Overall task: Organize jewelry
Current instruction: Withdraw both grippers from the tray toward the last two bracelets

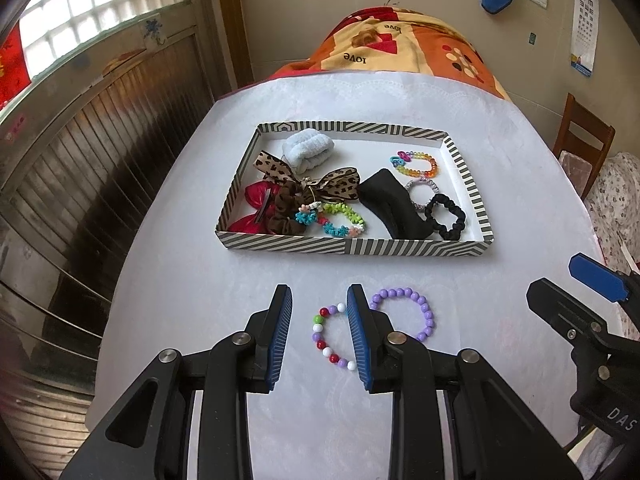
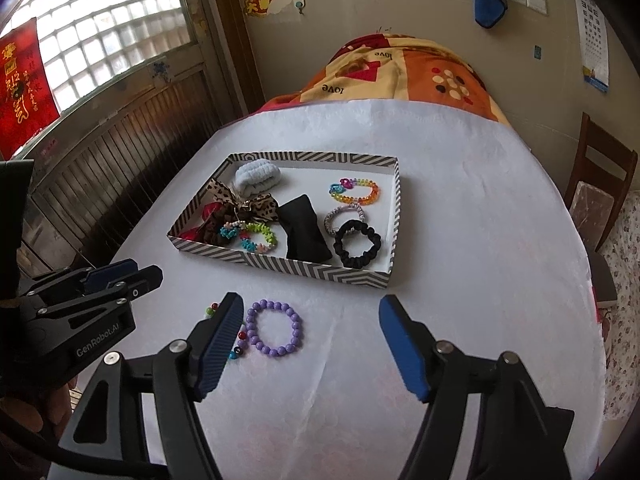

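A striped tray (image 1: 352, 247) (image 2: 320, 271) holds scrunchies, bows and bracelets on the white table. In front of it lie a multicolour bead bracelet (image 1: 325, 338) (image 2: 239, 342) and a purple bead bracelet (image 1: 420, 308) (image 2: 276, 328). My left gripper (image 1: 320, 316) is open, its jaws above and around the left half of the multicolour bracelet, its right finger over the gap between the two bracelets. My right gripper (image 2: 312, 336) is open wide and empty, with the purple bracelet between its fingers, near the left one. Each gripper shows in the other view: the right gripper (image 1: 592, 280), the left gripper (image 2: 120, 276).
A patterned blanket (image 1: 400, 48) covers something behind the table. A wooden chair (image 1: 584, 140) stands at the right. A wooden-slatted wall and window are at the left. The white cloth spreads around the tray.
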{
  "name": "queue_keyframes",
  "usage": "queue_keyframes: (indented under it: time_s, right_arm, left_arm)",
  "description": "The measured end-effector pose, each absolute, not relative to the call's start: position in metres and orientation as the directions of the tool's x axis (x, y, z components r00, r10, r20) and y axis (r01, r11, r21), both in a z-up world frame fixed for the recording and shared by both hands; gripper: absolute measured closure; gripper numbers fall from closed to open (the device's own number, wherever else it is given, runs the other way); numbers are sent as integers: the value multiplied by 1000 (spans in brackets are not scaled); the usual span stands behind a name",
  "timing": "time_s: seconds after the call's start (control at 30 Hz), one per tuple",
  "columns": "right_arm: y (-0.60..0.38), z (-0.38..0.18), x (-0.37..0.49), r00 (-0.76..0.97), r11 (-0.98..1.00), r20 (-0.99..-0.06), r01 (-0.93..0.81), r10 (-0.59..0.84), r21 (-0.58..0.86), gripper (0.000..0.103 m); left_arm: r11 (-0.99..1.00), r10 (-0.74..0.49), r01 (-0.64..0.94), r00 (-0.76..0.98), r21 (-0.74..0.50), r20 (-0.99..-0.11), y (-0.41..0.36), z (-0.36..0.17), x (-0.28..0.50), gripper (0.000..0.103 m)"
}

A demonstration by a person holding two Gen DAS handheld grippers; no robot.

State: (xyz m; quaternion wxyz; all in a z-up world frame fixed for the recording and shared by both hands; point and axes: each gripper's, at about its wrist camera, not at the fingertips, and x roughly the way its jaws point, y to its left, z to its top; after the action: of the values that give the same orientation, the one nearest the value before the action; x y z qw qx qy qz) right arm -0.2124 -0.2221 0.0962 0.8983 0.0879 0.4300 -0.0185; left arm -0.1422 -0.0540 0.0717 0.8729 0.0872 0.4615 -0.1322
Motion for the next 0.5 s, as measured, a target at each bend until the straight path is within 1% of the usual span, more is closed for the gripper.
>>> queue_keyframes:
  time_s: [0.5]
  right_arm:
    - [-215,87,-204,601,987,-798,97,45,129,29]
  left_arm:
    - [951,-142,309,518,30,-844,-50,61,-138,92]
